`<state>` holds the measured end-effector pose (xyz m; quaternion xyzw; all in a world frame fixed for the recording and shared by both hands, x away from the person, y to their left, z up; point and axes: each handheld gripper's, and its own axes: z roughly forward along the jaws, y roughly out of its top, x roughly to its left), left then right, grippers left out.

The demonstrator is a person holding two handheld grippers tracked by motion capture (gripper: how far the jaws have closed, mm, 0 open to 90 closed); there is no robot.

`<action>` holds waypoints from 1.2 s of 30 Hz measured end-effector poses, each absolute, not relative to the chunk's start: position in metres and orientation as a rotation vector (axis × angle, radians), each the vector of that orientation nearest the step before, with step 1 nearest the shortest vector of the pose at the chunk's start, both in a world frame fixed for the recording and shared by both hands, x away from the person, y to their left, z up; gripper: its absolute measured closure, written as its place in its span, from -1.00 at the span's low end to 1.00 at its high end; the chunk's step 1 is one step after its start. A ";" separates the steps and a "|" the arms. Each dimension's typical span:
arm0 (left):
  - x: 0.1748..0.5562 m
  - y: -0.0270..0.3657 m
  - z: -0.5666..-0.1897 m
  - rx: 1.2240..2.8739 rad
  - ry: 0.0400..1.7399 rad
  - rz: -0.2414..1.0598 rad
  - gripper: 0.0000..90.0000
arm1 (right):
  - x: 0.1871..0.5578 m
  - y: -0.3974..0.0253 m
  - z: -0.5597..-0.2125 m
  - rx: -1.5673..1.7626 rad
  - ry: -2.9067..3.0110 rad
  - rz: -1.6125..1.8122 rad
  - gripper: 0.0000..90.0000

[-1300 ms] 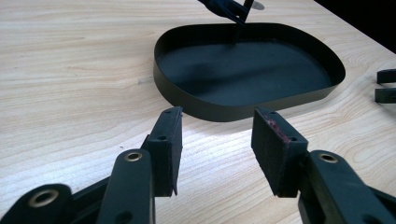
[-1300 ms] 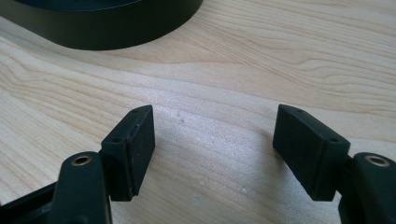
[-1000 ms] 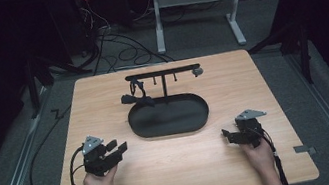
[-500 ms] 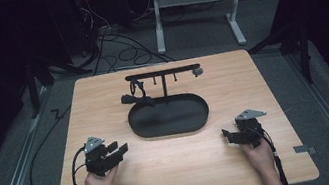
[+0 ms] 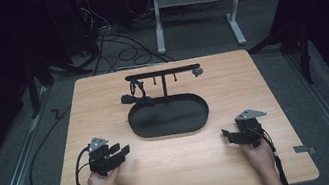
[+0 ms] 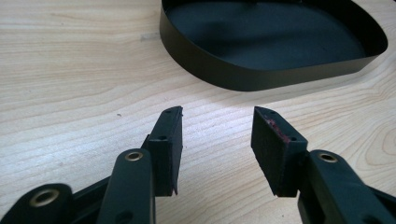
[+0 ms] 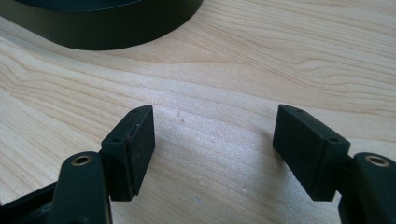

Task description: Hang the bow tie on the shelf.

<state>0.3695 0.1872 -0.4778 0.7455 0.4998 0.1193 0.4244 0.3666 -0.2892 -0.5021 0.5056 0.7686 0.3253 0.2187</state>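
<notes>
A black oval tray [image 5: 169, 117] lies at the middle of the wooden table [image 5: 180, 171]. Behind it stands a black T-shaped rack [image 5: 163, 73] with small hooks; a black cable-like item [image 5: 135, 97] hangs at its left, a small grey piece [image 5: 197, 72] at its right end. My left gripper [image 5: 122, 150] rests near the front left, held by a hand, open with nothing between its fingers [image 6: 168, 140]. My right gripper [image 5: 228, 137] rests at the front right, open and empty, aimed toward the tray wall [image 7: 107, 28]. The tray rim [image 6: 261, 77] lies just ahead of the left gripper [image 6: 217, 126].
Bare wood lies between the two grippers and in front of the tray. Beyond the table's far edge are loose cables [image 5: 113, 40] on grey floor and a white desk frame [image 5: 193, 1]. Tape marks [image 5: 304, 149] sit near the front corners.
</notes>
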 end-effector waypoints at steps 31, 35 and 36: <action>0.383 0.174 -0.502 1.948 1.270 0.381 0.12 | 0.367 -0.289 -0.502 1.398 2.127 0.901 -0.31; 0.382 0.173 -0.504 1.949 1.261 0.401 0.08 | 0.367 -0.289 -0.502 1.400 2.128 0.900 -0.31; 0.382 0.172 -0.504 1.947 1.259 0.412 0.08 | 0.367 -0.289 -0.502 1.400 2.128 0.900 -0.31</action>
